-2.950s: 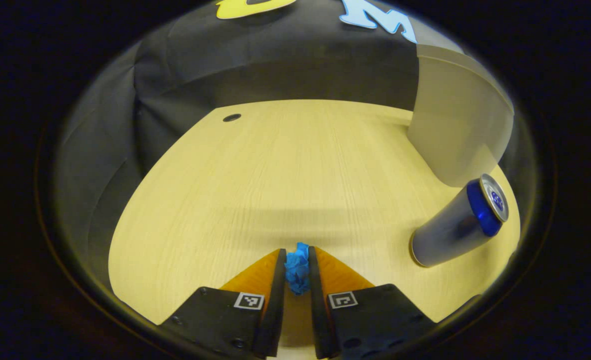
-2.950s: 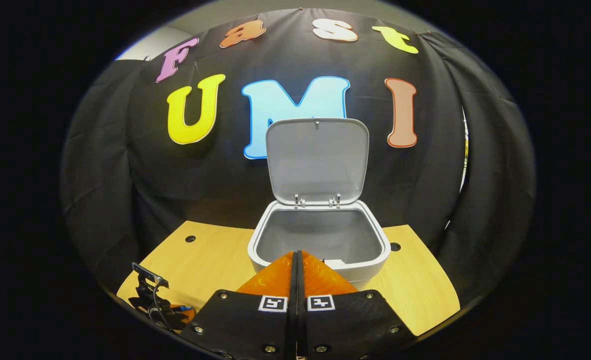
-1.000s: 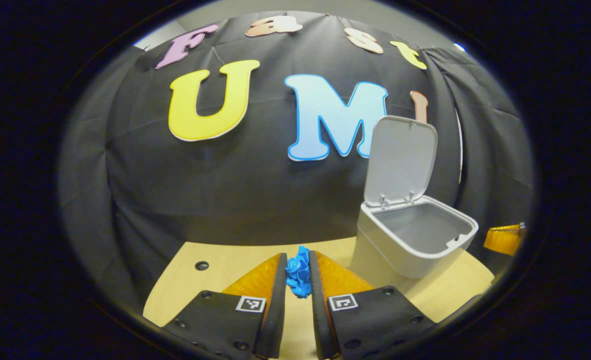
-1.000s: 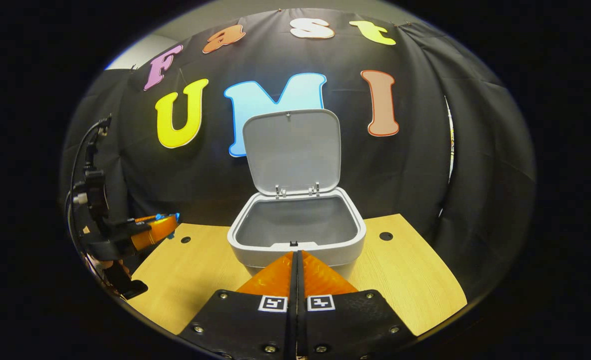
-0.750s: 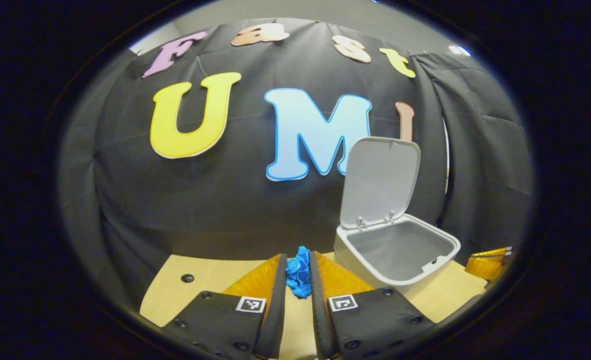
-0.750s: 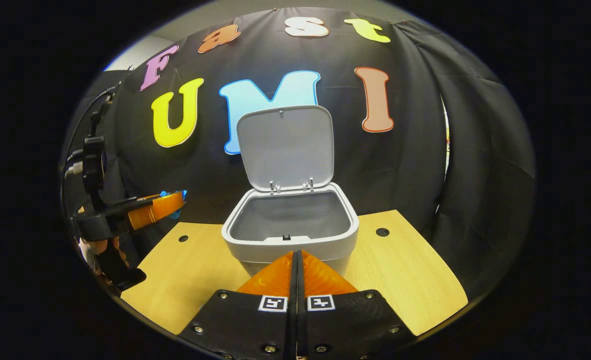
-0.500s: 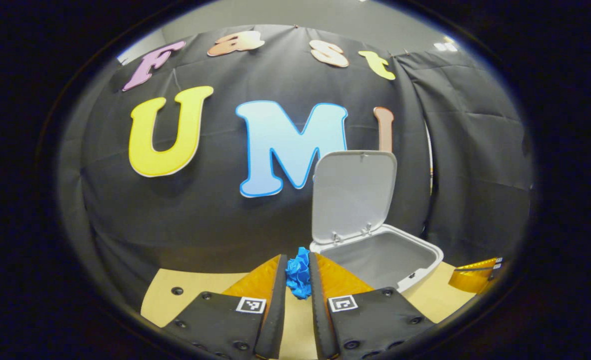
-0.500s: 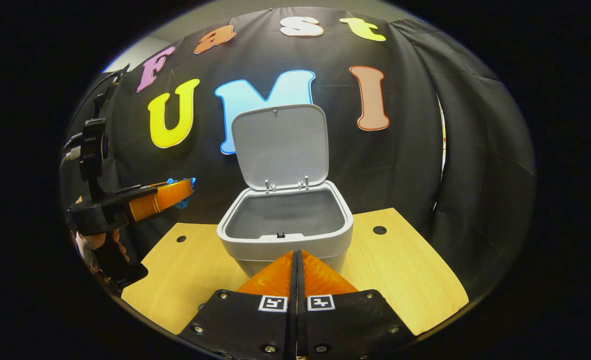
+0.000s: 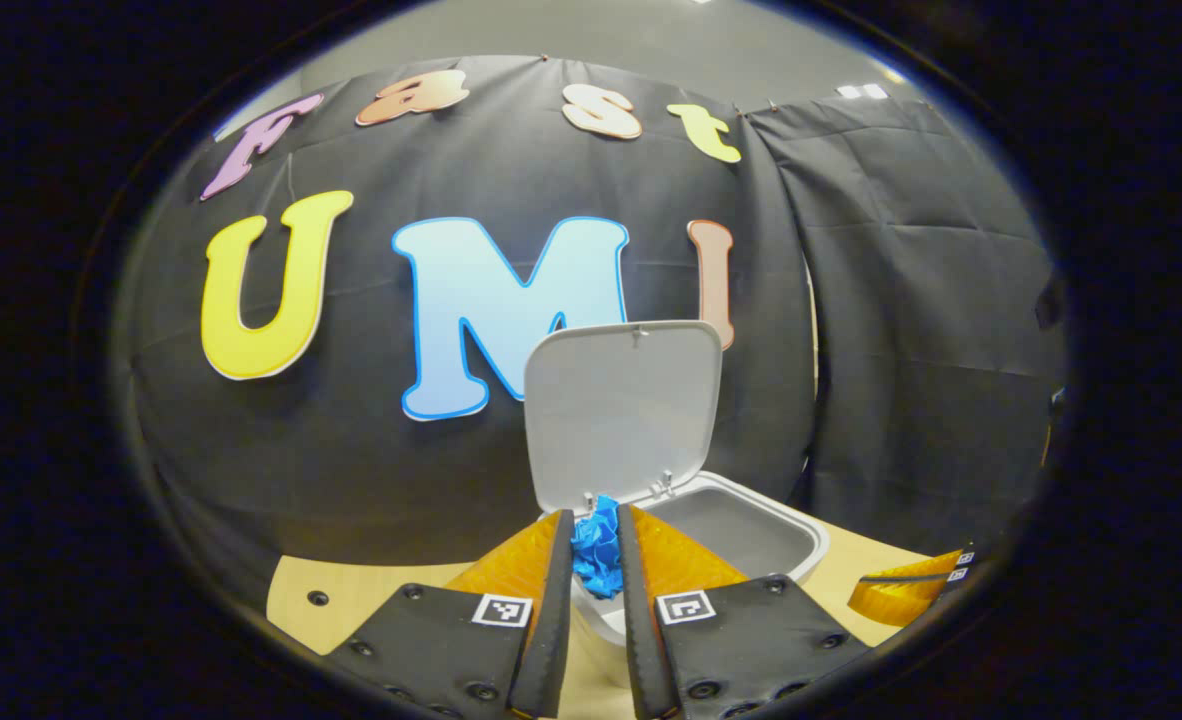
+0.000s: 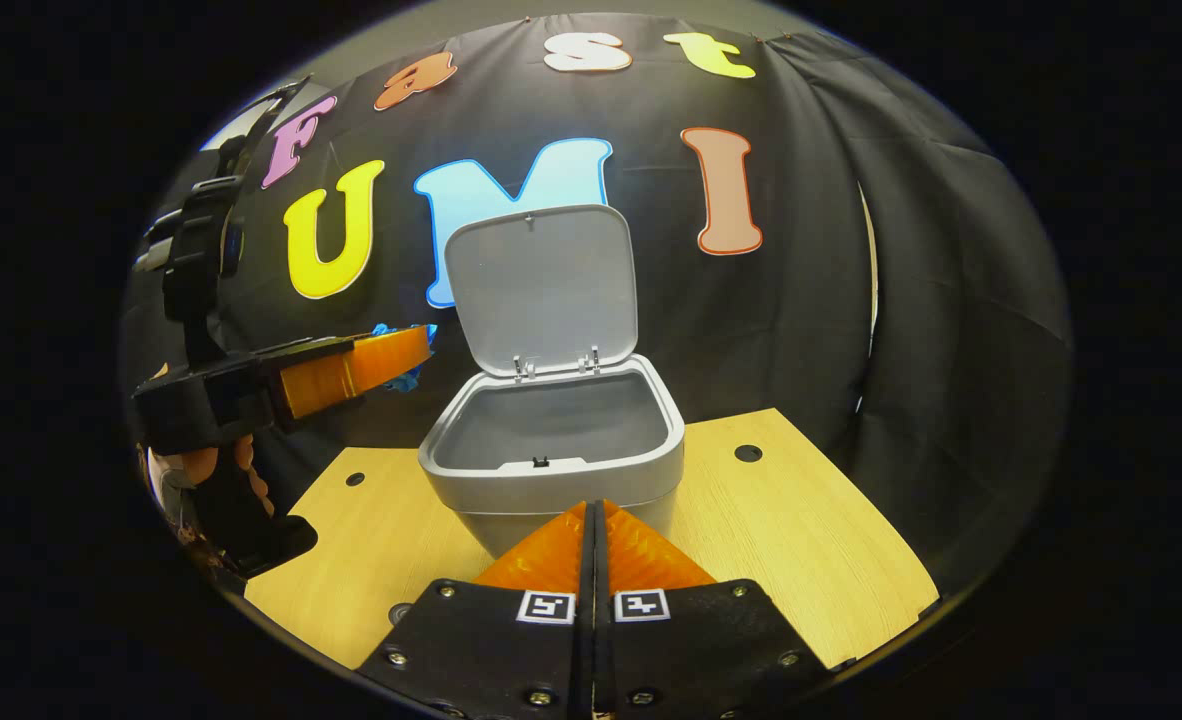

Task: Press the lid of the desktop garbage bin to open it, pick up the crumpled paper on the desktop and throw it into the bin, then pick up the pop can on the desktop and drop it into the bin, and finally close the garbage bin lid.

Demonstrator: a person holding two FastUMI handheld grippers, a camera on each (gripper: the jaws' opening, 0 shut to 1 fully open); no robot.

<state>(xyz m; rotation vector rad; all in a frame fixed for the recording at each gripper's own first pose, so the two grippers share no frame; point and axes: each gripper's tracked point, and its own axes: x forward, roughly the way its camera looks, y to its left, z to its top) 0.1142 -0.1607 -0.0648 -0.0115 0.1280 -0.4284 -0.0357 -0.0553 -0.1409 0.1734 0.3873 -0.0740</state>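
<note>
**A:** Booth scene: black cloth wall behind, light wood desktop point(image 10: 801, 540) with small round holes in it. State of the bin?

**B:** bin point(image 10: 551, 480) stands upright on the desktop, lid point(image 10: 541, 290) swung up on the rear hinges, near vertical. Inside looks bare as far as the right gripper view reaches

**A:** left gripper?

**B:** left gripper point(image 9: 596, 545) is pinching the crumpled paper point(image 9: 598, 548), blue wad squeezed between both fingers, top of it poking past the tips. In the left gripper view the tips sit in front of the bin's near rim, hinges just behind the paper. From the right gripper view it's up in the air to the left of the bin, above rim level, tips close to the lid's edge; can't tell if the paper is over the opening. A hand point(image 10: 206, 470) grips its handle

**A:** right one?

**B:** right gripper point(image 10: 592, 540) has fingers pressed together, nothing between them, aimed at the bin's front wall and near it; can't tell if it touches

**A:** can?

**B:** no read on it
</note>
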